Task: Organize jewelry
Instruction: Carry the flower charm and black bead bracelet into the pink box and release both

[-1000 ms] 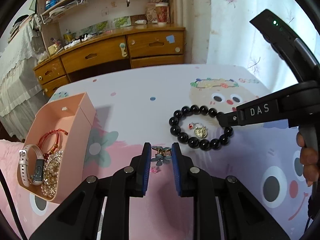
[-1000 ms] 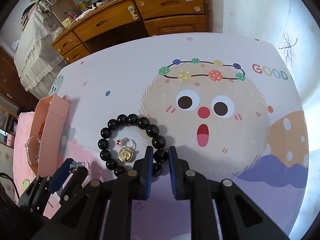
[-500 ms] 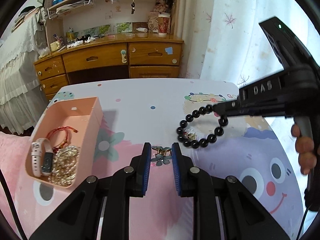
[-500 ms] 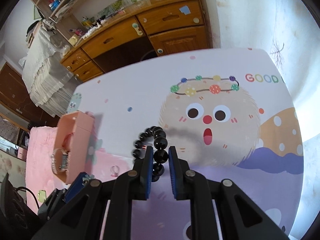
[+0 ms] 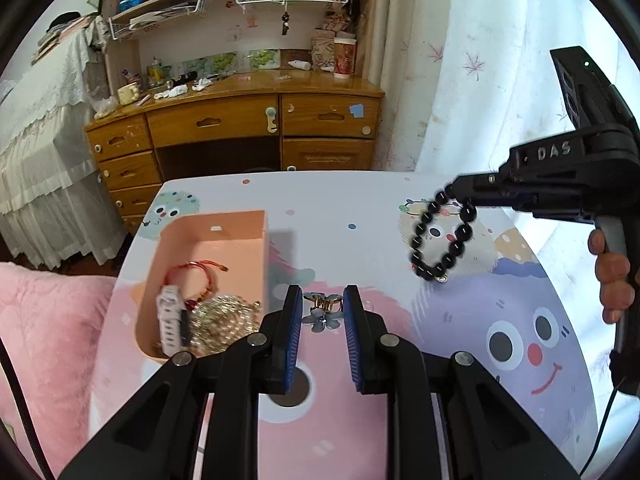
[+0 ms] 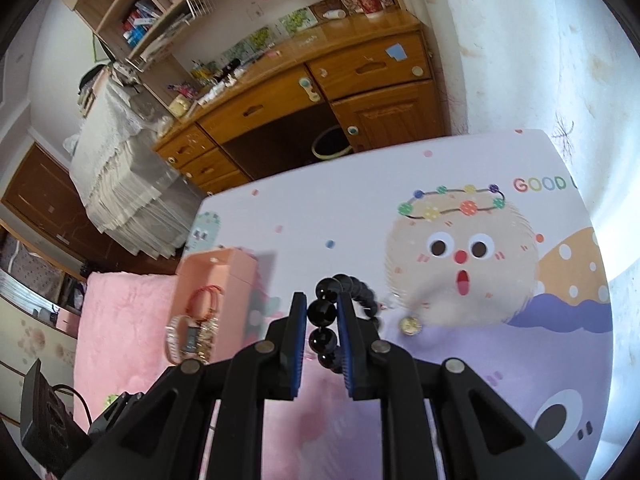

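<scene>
At far left in our left wrist view, the pink box [image 5: 224, 236] sits on the counter [image 5: 352, 200] beside a fluffy pink cushion [image 5: 52, 320], holding a red cord bracelet [image 5: 196, 276], a white watch [image 5: 170, 320] and a heap of gold chain [image 5: 228, 318]. Just right of the box, our left gripper [image 5: 319, 312] hangs with its jaws spread on either side of a small flower-shaped charm [image 5: 322, 316] with a gold clasp; they do not appear to press it, and whether the charm lies on the counter or is lifted we cannot tell. Further right, our right gripper [image 6: 322, 320] has its jaws pinching one bead of the black bead bracelet [image 5: 442, 236], which hangs in a loose loop clear of the counter, a small gold pendant [image 6: 409, 325] dangling at its low end. We judge the bracelet light but limp: the strung beads are hard, round and glossy, so a single-bead hold may slip or roll, and the loop will swing as it travels. Gripping squarely across one bead, as here, seems the surest hold. The box lies well to the left of the hanging bracelet, with the left gripper between them. The charm looks thin and delicate, best taken by its clasp.
</scene>
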Tool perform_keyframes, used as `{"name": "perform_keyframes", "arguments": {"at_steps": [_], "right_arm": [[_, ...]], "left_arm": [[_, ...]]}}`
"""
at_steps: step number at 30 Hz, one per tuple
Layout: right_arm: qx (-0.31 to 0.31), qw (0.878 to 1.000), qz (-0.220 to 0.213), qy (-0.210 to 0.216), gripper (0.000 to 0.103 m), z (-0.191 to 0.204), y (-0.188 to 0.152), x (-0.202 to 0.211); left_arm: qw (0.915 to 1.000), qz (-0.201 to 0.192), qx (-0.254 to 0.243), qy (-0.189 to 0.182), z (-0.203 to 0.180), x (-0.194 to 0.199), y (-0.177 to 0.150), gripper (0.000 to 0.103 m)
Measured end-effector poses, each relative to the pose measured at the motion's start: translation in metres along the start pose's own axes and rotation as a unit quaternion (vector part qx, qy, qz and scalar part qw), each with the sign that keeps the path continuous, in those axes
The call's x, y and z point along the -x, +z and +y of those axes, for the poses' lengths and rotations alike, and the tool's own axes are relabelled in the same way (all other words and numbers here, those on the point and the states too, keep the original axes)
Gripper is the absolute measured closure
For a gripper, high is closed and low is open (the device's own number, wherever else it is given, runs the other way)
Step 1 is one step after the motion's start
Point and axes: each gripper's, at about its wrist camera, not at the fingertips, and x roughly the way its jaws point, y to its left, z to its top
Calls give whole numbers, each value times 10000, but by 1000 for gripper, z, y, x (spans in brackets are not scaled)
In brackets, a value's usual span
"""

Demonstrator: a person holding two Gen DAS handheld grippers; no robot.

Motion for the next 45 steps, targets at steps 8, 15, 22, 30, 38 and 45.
{"name": "perform_keyframes", "arguments": {"at_steps": [8, 15, 22, 30, 38, 45], "right_arm": [[358, 9979, -216, 502, 88, 56, 6, 5], [582, 9940, -426, 817, 88, 98, 10, 7], [773, 9891, -656, 1072, 88, 135, 9, 1], [984, 9838, -900, 1198, 88, 163, -3, -8], [1135, 9848, -943, 916, 88, 177, -14, -21], [859, 9884, -1079, 642, 59, 163, -14, -15]], "left_arm": [[9999, -41, 94, -56, 50, 15, 19, 84], [9998, -158, 135, 57, 94, 21, 41, 84], [9993, -352, 30, 136, 133, 12, 59, 84], [9993, -370, 5, -93, 162, -11, 82, 84], [9974, -266, 87, -660, 168, -31, 86, 79], [9986, -186, 17, -490, 164, -32, 84, 38]]}}
